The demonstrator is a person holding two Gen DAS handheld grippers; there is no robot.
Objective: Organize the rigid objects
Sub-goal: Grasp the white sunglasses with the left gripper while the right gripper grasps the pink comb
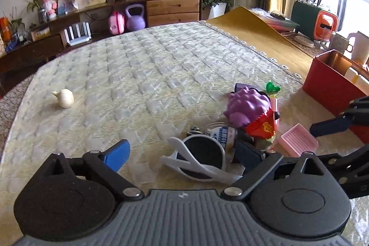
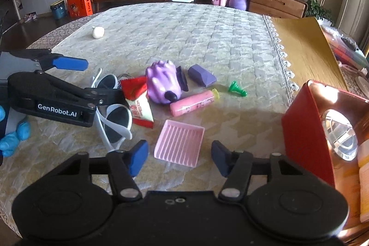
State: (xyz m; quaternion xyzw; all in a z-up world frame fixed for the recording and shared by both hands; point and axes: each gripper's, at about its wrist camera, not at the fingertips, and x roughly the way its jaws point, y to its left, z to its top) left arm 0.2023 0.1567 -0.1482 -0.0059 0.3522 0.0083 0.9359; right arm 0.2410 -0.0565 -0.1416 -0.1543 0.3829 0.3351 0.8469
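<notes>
The right hand-held gripper (image 2: 180, 157) points down at the table (image 2: 207, 43). Its jaws stand partly open, one on each side of the near edge of the pink tray (image 2: 178, 145); the pads do not press on it and nothing is held. The tray lies flat, directly ahead of this gripper, and its ribs run away from the camera along the pointing line. The jaws therefore span the tray's width.

The left hand-held gripper (image 1: 184, 155) is wide open and empty. It hovers over the white sunglasses (image 1: 203, 163), which lie between its fingers and extend across the gap.

The right hand-held gripper is the nearer one to the tray. In the left wrist view the tray (image 1: 297, 141) sits off to the right.

The red box (image 2: 304, 128) stands open to the right of the tray, near it, with items already inside. Judged from this layout, the tray is the next grasp and the box its likely destination.

Beyond lie a purple toy (image 2: 162, 82), a pink tube (image 2: 193, 103) and a green piece (image 2: 237, 88).
</notes>
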